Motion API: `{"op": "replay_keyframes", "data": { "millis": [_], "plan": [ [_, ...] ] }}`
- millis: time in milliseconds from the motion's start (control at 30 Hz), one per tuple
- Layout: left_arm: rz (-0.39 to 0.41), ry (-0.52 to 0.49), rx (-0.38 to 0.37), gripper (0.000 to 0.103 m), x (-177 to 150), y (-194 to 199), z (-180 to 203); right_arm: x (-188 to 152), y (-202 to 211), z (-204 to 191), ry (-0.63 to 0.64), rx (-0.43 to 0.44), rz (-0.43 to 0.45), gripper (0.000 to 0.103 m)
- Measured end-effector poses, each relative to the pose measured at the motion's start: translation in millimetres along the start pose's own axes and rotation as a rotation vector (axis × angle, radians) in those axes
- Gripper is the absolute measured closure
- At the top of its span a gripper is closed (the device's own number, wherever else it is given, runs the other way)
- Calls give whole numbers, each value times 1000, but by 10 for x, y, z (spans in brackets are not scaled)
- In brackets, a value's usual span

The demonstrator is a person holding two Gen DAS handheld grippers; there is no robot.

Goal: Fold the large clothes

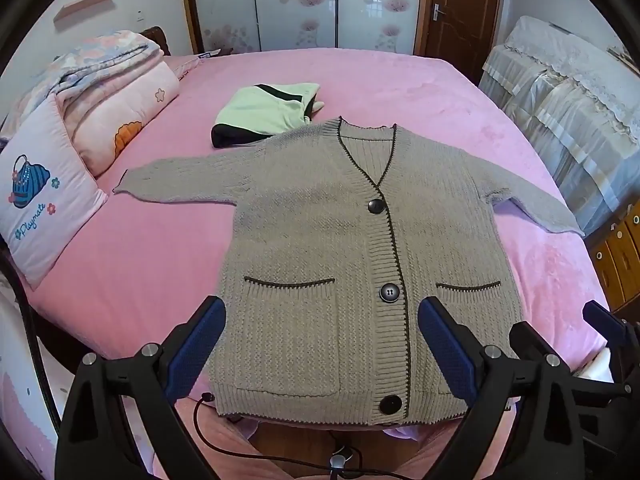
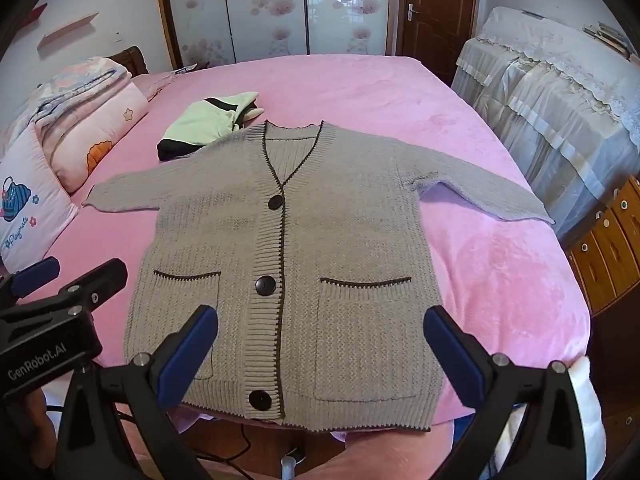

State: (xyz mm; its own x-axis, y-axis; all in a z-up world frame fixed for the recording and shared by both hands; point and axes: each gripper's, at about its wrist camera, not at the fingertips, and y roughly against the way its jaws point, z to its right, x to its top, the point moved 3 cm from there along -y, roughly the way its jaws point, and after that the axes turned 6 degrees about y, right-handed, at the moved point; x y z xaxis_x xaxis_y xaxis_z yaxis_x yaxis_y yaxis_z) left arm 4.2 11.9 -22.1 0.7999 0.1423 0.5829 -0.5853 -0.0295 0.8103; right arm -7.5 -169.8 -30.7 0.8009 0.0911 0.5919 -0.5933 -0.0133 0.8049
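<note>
A grey knit cardigan with dark trim, three black buttons and two front pockets lies flat and face up on the pink bed, both sleeves spread out. It also shows in the right wrist view. My left gripper is open, its blue pads above the hem over the left pocket and button band. My right gripper is open above the hem over the right pocket. The right gripper shows at the right edge of the left wrist view, the left gripper at the left edge of the right wrist view.
A folded green and black garment lies past the cardigan's left shoulder. Folded quilts and a pillow sit at the left. A lace-covered sofa and wooden drawers stand at the right. A black cable hangs below the bed's near edge.
</note>
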Motion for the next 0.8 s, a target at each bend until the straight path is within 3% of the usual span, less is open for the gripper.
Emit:
{"op": "replay_keyframes", "data": {
  "millis": [267, 800],
  "plan": [
    [46, 7, 19, 7, -18, 109, -75, 49, 57, 59, -34, 13, 21, 0],
    [3, 11, -6, 7, -27, 65, -115, 25, 89, 12, -36, 14, 26, 0]
  ]
}}
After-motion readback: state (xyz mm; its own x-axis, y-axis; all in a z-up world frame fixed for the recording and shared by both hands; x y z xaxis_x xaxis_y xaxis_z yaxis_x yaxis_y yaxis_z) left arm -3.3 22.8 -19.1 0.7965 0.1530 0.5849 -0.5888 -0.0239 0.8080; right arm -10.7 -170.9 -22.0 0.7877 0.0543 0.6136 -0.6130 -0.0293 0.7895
